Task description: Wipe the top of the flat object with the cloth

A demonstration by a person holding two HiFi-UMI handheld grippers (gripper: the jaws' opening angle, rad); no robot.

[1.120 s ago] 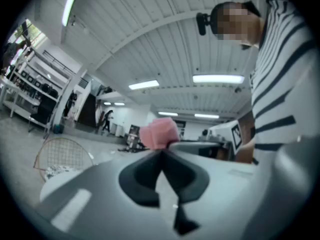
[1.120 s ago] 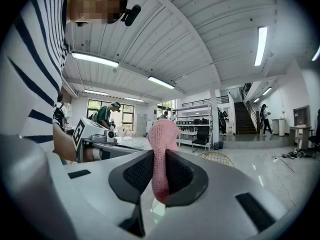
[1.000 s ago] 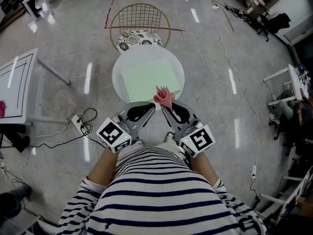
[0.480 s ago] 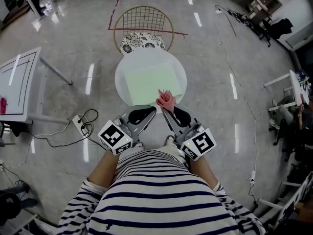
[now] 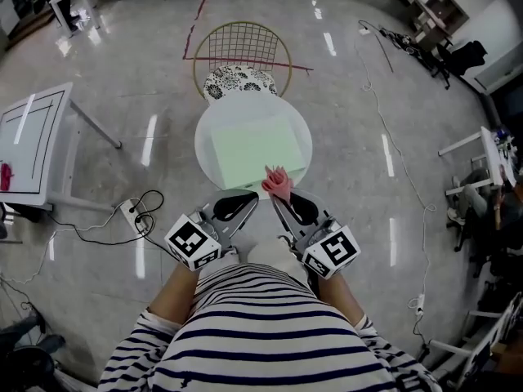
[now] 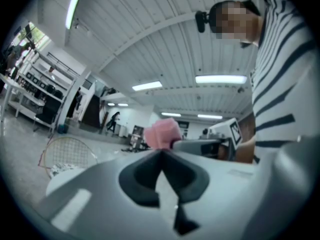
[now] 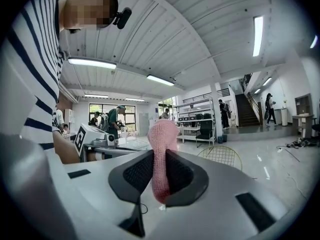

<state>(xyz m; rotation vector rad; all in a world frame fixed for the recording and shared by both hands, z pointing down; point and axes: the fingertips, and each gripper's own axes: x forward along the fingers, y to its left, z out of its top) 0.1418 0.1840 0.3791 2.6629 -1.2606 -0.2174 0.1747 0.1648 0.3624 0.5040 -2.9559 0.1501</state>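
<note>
A pale green flat sheet point(image 5: 252, 149) lies on a small round white table point(image 5: 214, 113). A pink cloth point(image 5: 278, 181) sticks up over the table's near edge by the sheet's near right corner, with my right gripper point(image 5: 275, 195) shut on it. In the right gripper view the cloth point(image 7: 161, 149) stands pinched between the black pads point(image 7: 182, 176). My left gripper point(image 5: 254, 195) is shut and empty, beside the right one and just short of the table. In the left gripper view its jaws point(image 6: 161, 153) meet, and the cloth point(image 6: 162, 133) shows beyond them.
A gold wire chair point(image 5: 241, 47) with a patterned cushion point(image 5: 237, 80) stands behind the table. A white table point(image 5: 33, 137) is at the left, with a power strip and cables point(image 5: 131, 209) on the floor near it. More cables point(image 5: 392, 137) run along the right.
Only the head view has shifted a little. Both grippers stay shut beside each other at the table's near edge, the cloth still in the right one.
</note>
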